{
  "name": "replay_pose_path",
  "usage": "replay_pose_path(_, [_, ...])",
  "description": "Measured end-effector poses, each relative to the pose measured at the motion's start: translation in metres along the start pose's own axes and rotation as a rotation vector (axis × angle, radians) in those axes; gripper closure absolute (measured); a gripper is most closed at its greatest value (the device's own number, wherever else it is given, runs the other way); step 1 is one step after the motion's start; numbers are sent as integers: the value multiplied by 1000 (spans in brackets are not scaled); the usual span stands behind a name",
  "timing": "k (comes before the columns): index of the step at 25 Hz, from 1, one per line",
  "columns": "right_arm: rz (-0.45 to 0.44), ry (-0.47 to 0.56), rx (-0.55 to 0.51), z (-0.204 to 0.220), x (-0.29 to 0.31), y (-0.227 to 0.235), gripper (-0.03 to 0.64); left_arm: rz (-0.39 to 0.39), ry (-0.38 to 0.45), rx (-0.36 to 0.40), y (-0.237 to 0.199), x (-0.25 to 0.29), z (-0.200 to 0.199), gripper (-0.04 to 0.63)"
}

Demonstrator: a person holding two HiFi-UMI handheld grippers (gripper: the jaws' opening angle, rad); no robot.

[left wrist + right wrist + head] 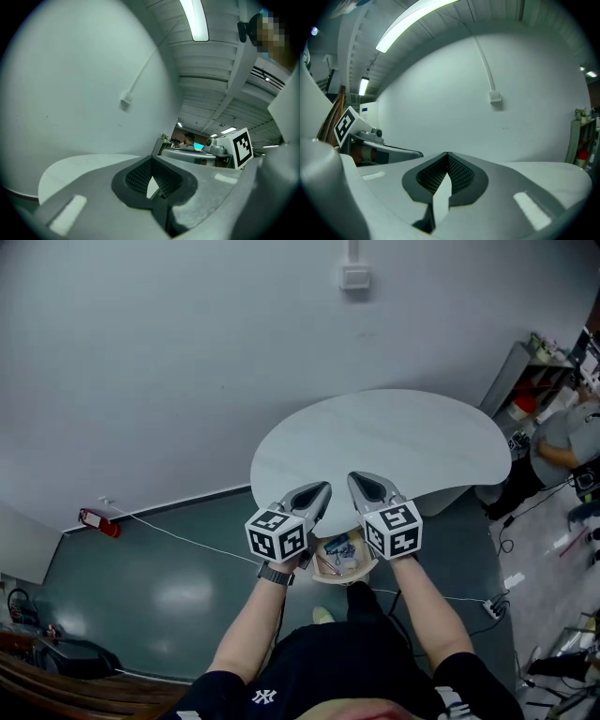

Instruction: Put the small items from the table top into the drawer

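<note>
The white rounded table top (394, 442) lies bare, with no small items showing on it. At its near edge an open wooden drawer (323, 570) holds several small items, some of them blue (341, 550). My left gripper (324, 487) and right gripper (353, 478) hang side by side above the drawer, pointing at the table. In the left gripper view the left gripper (151, 160) has its tips together with nothing between them. The right gripper (447, 154) looks the same in its own view, tips touching and empty. Each sees the other's marker cube (241, 146) (344, 124).
A grey wall with a small white box (354, 276) stands behind the table. On the green floor lie a red object (98, 521), a white cable and a power strip (494, 606). A seated person (562, 442) and shelves are at the right.
</note>
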State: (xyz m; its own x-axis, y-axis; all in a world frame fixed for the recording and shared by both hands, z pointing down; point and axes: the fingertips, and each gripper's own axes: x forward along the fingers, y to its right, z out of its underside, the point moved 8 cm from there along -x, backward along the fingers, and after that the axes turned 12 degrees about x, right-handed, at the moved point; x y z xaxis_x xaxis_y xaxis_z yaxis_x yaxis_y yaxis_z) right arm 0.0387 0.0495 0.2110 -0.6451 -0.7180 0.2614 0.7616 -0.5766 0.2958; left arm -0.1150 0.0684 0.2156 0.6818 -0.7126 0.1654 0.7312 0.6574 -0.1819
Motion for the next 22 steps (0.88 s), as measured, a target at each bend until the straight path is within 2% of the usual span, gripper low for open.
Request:
replay_pose_path(7, [-7, 40, 4, -17, -9, -5, 592, 22, 37, 29, 10, -6, -26, 595])
replay_pose_path(22, [2, 39, 15, -13, -13, -4, 592, 3, 53, 37, 11, -11, -29, 595])
